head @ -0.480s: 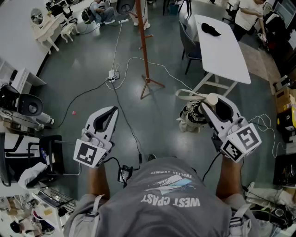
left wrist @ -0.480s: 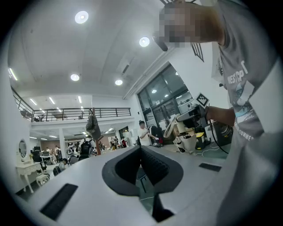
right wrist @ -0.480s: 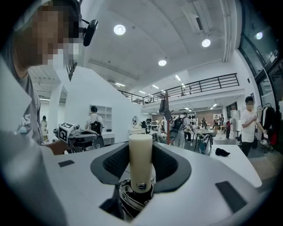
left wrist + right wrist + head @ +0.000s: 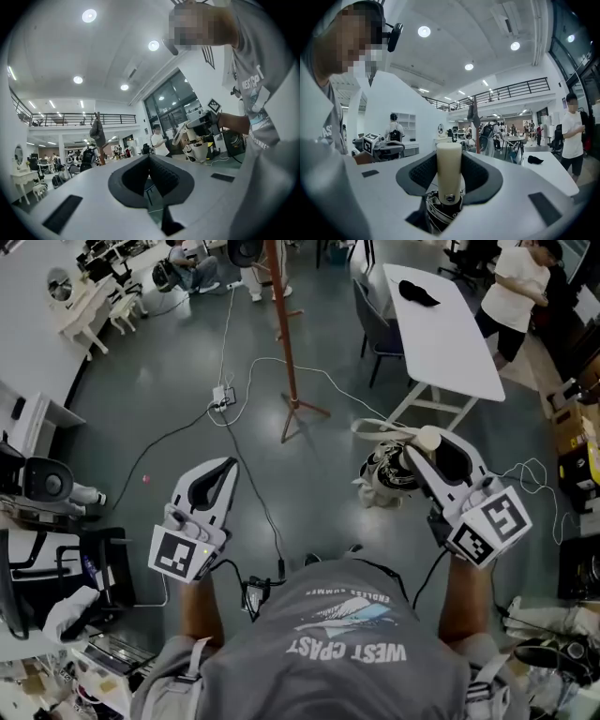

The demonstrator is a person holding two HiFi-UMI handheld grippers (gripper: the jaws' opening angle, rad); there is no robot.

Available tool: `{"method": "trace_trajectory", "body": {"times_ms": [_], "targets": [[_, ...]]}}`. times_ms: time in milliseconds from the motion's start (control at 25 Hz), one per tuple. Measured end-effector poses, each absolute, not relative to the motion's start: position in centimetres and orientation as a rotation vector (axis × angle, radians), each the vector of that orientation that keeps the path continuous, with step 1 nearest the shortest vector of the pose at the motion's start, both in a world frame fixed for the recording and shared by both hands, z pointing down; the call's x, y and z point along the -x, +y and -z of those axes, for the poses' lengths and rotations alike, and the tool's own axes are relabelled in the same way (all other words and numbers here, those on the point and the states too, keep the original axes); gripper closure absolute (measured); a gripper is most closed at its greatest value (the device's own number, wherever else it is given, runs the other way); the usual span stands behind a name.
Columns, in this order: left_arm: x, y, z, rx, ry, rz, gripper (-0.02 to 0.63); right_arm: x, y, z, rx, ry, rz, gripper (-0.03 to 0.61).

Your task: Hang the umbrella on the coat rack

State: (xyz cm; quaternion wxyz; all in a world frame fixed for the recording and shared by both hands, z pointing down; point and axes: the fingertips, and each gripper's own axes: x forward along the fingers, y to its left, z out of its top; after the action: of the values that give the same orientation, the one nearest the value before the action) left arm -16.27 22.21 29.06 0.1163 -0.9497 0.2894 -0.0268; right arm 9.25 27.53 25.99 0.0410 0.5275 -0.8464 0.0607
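Right tongs (image 4: pixel 424 448) clamping folded umbrella (image 4: pixel 386 472) by cream handle (image 4: pixel 448 171), holding it clear of floor (image 4: pixel 169 381) at near right; left tongs (image 4: pixel 228 463) hovering closed, empty. Coat rack (image 4: pixel 286 334) standing far off, umbrella not hanging there.

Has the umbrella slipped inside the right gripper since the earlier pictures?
No. In the right gripper view the umbrella handle stands at the same place between the jaws of the right gripper, upright as before.

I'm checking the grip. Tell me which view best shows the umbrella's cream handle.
The right gripper view: the cream cylindrical umbrella handle stands close and centred, clamped in the right gripper. The head view shows only its rounded end. The left gripper view shows the umbrella far off, handle indistinct.
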Motion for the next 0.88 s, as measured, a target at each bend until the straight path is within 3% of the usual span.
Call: {"method": "trace_trajectory", "body": {"times_ms": [880], "targets": [[11.8,13.9,-29.1,2.722,1.067,0.130,0.597,-14.3,14.6,-26.6,-1.417,-2.729,-0.257,0.402]]}}
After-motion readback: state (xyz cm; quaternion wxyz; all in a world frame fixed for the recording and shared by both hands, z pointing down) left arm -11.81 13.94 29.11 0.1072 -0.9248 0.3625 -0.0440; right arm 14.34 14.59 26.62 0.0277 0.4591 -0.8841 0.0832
